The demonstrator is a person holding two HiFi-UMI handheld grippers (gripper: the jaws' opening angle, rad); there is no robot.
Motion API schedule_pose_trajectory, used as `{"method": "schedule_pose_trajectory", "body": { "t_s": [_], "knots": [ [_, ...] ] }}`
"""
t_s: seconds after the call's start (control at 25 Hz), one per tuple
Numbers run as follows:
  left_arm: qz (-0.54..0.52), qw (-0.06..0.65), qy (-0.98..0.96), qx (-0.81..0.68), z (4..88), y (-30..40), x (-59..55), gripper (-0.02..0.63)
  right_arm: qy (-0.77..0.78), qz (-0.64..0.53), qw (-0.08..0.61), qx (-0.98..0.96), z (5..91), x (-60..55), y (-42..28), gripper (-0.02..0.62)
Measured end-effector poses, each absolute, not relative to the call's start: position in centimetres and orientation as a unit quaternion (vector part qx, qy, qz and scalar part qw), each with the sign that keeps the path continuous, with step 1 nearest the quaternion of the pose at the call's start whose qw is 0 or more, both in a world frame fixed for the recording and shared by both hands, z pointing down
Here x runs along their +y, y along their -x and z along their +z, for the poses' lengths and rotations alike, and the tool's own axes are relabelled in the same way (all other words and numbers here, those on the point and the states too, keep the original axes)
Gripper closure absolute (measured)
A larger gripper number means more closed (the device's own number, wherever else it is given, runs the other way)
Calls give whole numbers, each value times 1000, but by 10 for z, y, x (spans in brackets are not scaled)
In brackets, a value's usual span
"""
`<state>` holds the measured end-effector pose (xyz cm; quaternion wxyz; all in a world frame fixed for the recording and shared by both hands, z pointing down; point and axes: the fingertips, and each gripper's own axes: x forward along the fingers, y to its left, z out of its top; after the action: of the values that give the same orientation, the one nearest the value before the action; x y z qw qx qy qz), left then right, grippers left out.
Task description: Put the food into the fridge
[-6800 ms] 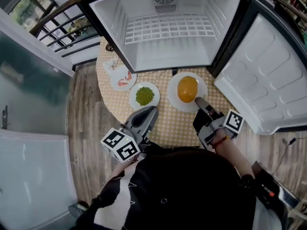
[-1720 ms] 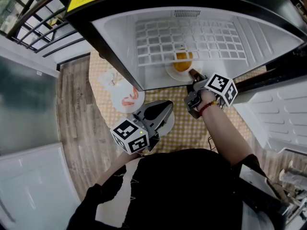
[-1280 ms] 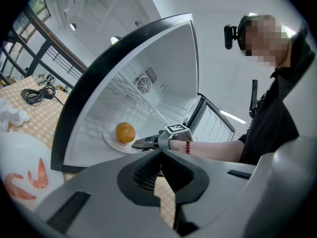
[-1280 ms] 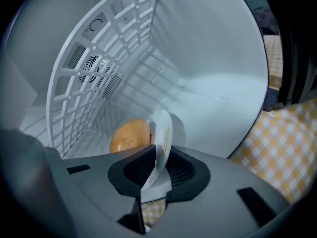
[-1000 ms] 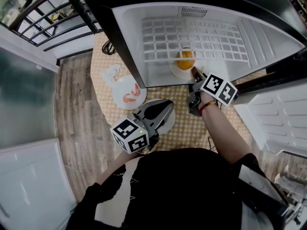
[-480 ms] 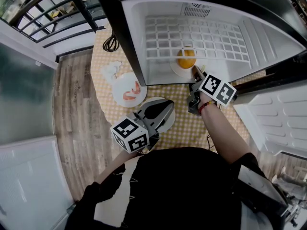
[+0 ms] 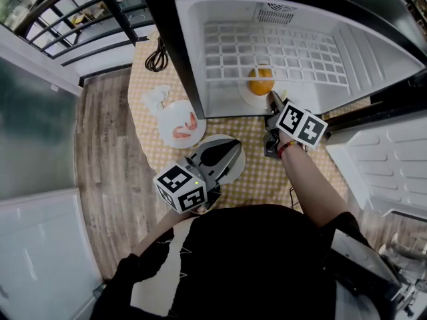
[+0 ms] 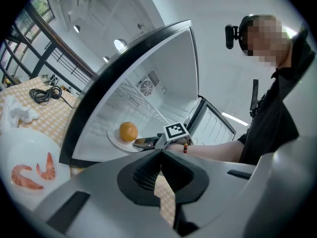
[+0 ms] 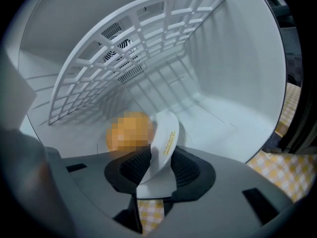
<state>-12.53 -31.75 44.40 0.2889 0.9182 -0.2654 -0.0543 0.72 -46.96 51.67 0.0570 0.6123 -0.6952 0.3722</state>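
Two plates sit out on the checked tabletop (image 7: pixel 260 179), and one is already inside the fridge (image 7: pixel 195 59). That one is the white plate (image 7: pixel 245 99) carrying the orange food (image 7: pixel 261 82), a round, smooth, glossy lump set toward the plate's far side.

It rests on the fridge floor just inside the front lip, right of centre, under the wire shelf (image 7: pixel 267 49). There's plenty of bare white floor to its left and behind it, right back to the wall with the fan grille (image 7: pixel 273 15).

The right gripper (image 7: pixel 272 99) is at the plate's near rim, angled down into the opening. Its jaws have just been opening and now stand partly apart, with the tilted rim standing between the pads.

The door (image 7: pixel 380 159) is swung wide to the right, well apart from the arm. On the left, the fridge's black front edge runs down close beside the shrimp plate (image 7: pixel 181 124).

The left gripper (image 7: pixel 230 149) hangs level over the third plate (image 7: pixel 238 169) on the near side of the tabletop, with its jaws pressed together on nothing. A crumpled tissue (image 7: pixel 157 97) and a coiled black cable (image 7: pixel 155 60) lie near the tabletop's far left edge.
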Motion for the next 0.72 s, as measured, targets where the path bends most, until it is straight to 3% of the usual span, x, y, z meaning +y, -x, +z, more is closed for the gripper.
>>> {"method": "schedule_pose_trajectory", "body": {
  "t_s": [0.72],
  "knots": [
    [-52, 293, -919, -259, 446, 127, -314, 594, -623, 310, 97, -712, 518, -473, -11, 437]
  ]
}}
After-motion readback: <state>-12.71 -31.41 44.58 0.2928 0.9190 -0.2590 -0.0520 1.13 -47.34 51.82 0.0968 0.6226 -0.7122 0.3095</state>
